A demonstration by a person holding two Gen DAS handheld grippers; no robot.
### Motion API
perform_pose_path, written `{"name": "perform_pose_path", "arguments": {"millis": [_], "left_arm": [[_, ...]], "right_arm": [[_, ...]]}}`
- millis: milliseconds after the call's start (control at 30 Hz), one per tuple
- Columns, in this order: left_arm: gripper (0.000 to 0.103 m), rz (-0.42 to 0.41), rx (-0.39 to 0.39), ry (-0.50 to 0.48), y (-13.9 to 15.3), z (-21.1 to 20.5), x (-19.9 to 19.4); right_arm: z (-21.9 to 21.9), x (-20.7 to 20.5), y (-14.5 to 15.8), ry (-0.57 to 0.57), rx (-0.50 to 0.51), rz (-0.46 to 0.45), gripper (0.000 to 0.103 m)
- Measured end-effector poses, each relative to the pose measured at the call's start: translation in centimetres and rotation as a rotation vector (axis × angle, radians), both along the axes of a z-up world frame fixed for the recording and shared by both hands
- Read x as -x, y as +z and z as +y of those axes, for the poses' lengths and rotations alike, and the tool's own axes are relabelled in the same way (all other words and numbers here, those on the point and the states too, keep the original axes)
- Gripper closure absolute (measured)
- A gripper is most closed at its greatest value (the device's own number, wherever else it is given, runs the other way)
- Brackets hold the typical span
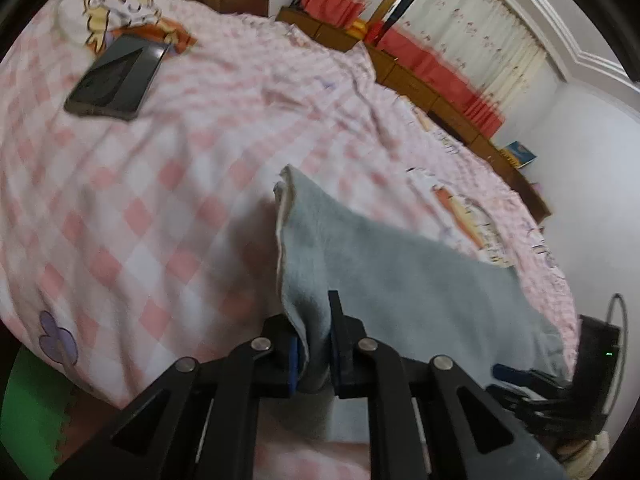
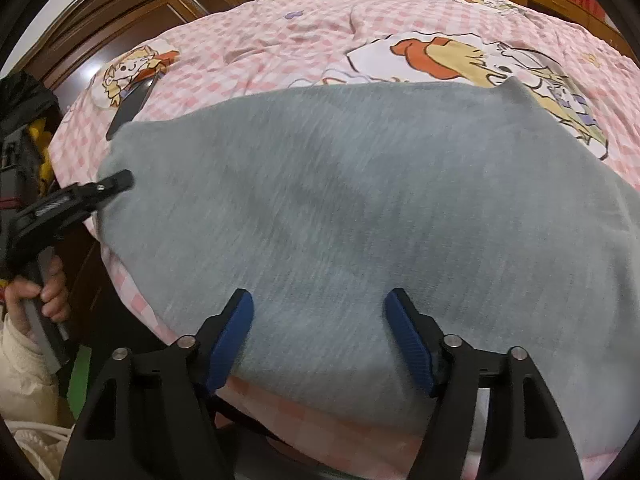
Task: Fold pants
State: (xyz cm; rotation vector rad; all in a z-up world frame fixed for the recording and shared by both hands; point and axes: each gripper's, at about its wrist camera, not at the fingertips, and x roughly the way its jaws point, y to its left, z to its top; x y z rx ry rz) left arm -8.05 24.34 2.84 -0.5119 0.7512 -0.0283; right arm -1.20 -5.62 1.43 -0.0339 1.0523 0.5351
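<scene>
Grey pants (image 2: 360, 208) spread flat on pink checked bedcover (image 1: 140, 208). Left gripper (image 1: 314, 344) pinches pants' edge, fabric bunched between pads. Right gripper (image 2: 320, 336) spread wide above near edge, gripping nothing. Phone (image 1: 116, 78) lies further back on bedcover

Checked bed (image 2: 280, 40): grey pants (image 2: 360, 200), phone (image 1: 116, 78)

Left gripper (image 1: 314, 350) clamped on an edge of the grey-blue fleece pants (image 1: 400, 280), blue pads pinching a bunched fold; the cloth trails off right toward the right gripper (image 1: 516, 376), seen low at the frame edge, its state unclear. Pants lie on a pink-and-white checked bedspread (image 1: 168, 208) with cartoon prints. Dark phone (image 1: 116, 78) rests face-up further back; wooden cabinets (image 1: 420, 80) and red-trimmed curtains (image 1: 452, 40) behind.
</scene>
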Motion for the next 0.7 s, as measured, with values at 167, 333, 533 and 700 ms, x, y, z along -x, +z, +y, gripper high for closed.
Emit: {"name": "perform_pose_path", "arguments": {"millis": [167,333,533,700], "left_arm": [[0.092,-0.052,0.027,-0.043,3.5,-1.2,0.8],[0.092,-0.102,-0.015,-0.135,6.9,-4.5,0.7],[0.092,-0.137,-0.028,-0.238,9.5,-8.8,0.3],[0.092,-0.120,-0.041,-0.313,10.3,-13.1,-1.5]], "right_arm": [[-2.2,0.5,1.3,-0.074,-0.017,-0.011,0.038],[-5.9,1.3,2.9,-0.156,-0.043,-0.045,0.038],[-9.6,2.0,4.4,-0.244,-0.072,-0.079,0.038],[-11.8,2.8,5.8,-0.299,-0.060,-0.115,0.038]]}}
